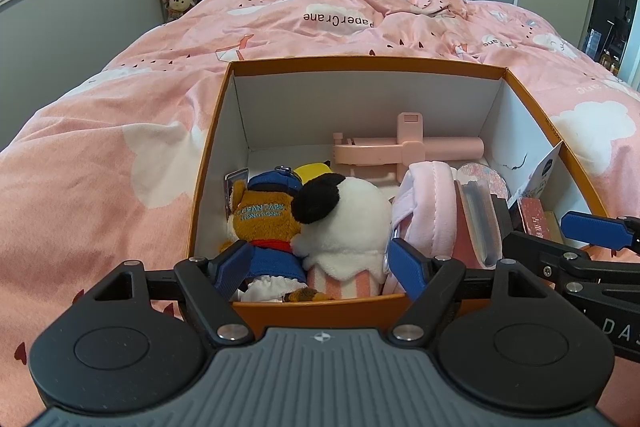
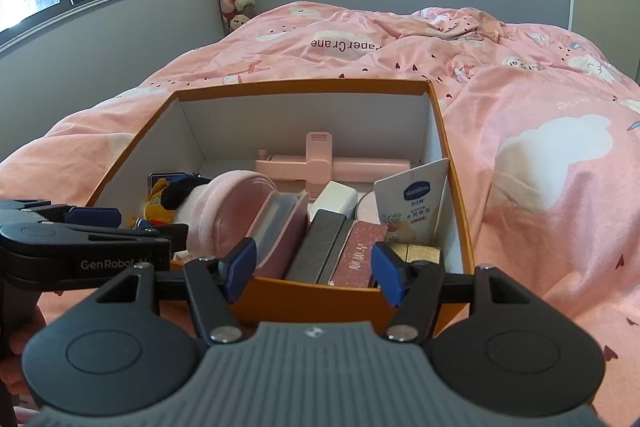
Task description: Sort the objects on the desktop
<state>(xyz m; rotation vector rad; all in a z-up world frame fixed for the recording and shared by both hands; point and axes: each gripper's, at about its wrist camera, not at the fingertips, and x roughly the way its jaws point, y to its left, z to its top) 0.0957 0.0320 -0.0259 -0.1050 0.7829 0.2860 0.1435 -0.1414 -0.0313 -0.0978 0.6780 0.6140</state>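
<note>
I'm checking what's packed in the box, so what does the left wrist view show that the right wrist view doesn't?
Only the left wrist view: the brown plush's blue cap and Ocean Park lettering, plus the white plush's striped base.

Only the right wrist view: the hand cream tube, white charger and gold box.

Both: the orange box, pink handle tool, pink pouch, pink bedspread.
</note>
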